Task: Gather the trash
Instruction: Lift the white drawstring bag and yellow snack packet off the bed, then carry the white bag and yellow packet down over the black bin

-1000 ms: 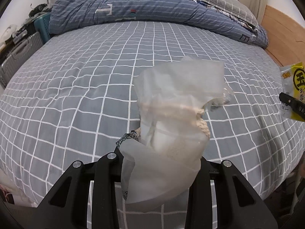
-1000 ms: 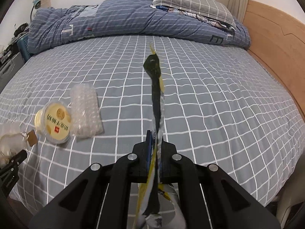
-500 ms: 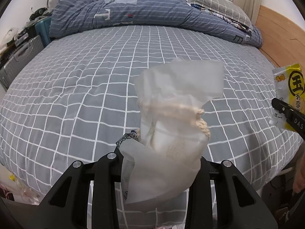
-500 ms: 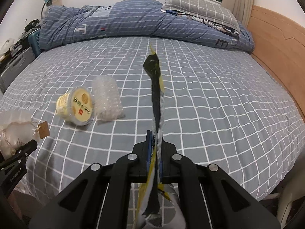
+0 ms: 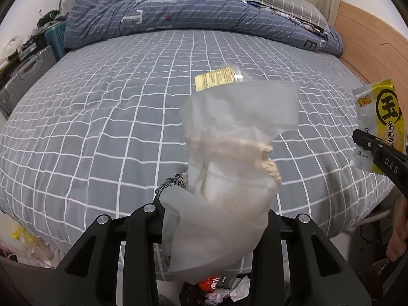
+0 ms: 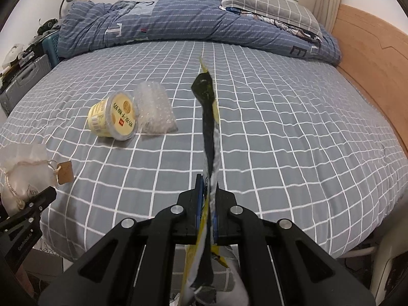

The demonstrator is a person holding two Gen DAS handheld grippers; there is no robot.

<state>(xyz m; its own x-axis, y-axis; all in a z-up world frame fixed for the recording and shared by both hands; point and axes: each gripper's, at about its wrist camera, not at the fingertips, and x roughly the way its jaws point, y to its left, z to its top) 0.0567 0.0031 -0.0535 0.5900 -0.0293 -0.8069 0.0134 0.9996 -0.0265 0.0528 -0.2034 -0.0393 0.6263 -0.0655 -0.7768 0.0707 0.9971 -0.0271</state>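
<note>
My left gripper (image 5: 214, 201) is shut on a frosted white pouch (image 5: 234, 158) with a beige drawstring, held up over the bed's near edge. The pouch and its brown tag also show at the left of the right wrist view (image 6: 24, 168). My right gripper (image 6: 207, 191) is shut on a yellow and black snack wrapper (image 6: 207, 117), seen edge-on; its printed face shows at the right of the left wrist view (image 5: 382, 122). A yellow plastic cup (image 6: 114, 117) lies on its side on the bed next to a piece of bubble wrap (image 6: 155, 109); the cup peeks over the pouch in the left wrist view (image 5: 216, 77).
The bed has a grey checked sheet (image 6: 280, 127), a rolled blue duvet (image 6: 165, 23) and a pillow (image 6: 270, 5) at the far side. A wooden headboard (image 6: 369, 56) runs along the right. Suitcases (image 5: 23, 76) stand at the left. Loose litter (image 5: 216, 285) lies below the bed's near edge.
Both grippers have drawn back from the bed and a little up, keeping their loads. The bed's near edge, the litter below it and the cup now show in the left wrist view.
</note>
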